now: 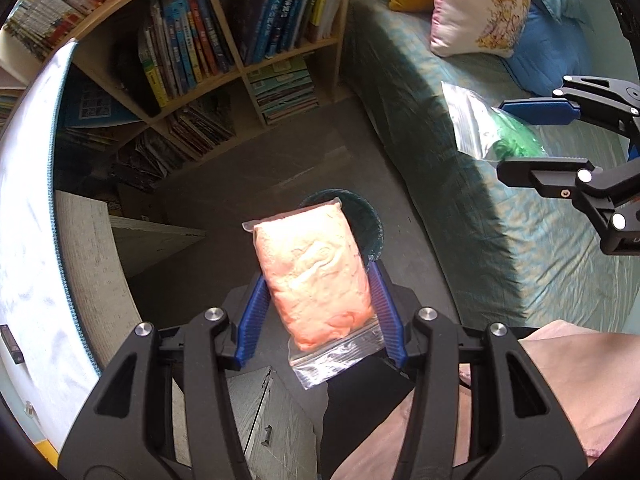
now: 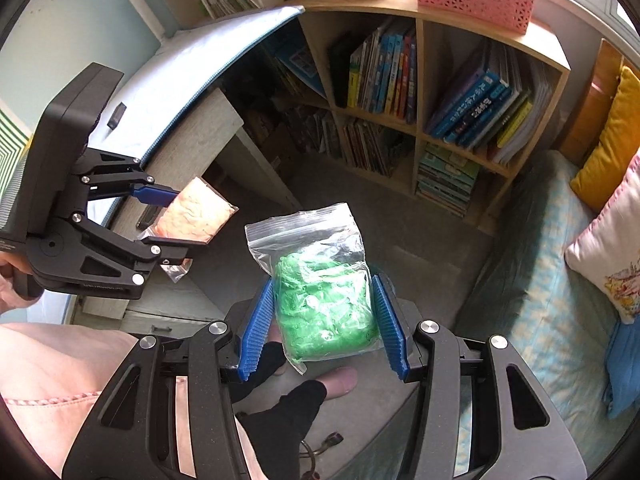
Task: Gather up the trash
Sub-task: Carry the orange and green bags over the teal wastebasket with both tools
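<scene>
The left gripper (image 1: pixel 320 300) pinches a clear zip bag stuffed with orange filling (image 1: pixel 316 276), held above a round dark bin (image 1: pixel 370 224) on the floor (mostly hidden). Beside it, the right gripper (image 2: pixel 324 320) clamps a clear zip bag of green shreds (image 2: pixel 320 296).

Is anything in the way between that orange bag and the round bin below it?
Nothing visible. The left gripper holds the orange bag right over the dark round bin on the floor, with only open air between them.
</scene>
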### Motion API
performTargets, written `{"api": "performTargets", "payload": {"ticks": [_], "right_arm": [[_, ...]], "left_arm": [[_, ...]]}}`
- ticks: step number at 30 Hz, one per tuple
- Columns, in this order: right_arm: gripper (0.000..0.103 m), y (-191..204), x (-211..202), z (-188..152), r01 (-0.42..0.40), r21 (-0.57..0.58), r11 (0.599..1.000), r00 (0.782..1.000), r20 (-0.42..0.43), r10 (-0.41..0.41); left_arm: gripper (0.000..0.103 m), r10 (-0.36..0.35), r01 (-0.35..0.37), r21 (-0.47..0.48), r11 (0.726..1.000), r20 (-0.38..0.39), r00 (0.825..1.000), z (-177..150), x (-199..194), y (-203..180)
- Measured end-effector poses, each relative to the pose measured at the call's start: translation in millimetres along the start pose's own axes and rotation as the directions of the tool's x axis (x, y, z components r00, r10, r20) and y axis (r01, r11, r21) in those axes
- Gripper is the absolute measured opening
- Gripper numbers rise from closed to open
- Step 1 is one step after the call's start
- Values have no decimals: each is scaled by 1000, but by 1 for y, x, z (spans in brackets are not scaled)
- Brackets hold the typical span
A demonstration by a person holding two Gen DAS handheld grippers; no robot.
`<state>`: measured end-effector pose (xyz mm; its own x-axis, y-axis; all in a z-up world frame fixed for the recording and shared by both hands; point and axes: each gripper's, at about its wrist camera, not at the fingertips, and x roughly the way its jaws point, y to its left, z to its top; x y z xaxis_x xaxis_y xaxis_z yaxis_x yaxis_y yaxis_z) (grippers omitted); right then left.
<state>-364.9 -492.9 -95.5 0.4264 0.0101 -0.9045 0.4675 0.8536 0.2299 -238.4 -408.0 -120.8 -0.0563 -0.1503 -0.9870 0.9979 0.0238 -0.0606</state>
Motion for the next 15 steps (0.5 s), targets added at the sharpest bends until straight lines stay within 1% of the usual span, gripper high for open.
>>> {"api": "performTargets", "payload": {"ticks": [15], "right_arm": [[50, 4, 6, -8, -22, 9, 1000, 1000, -23, 22]], "left_arm": [[47, -22, 23, 33, 999, -18, 1000, -1, 6, -10]]}}
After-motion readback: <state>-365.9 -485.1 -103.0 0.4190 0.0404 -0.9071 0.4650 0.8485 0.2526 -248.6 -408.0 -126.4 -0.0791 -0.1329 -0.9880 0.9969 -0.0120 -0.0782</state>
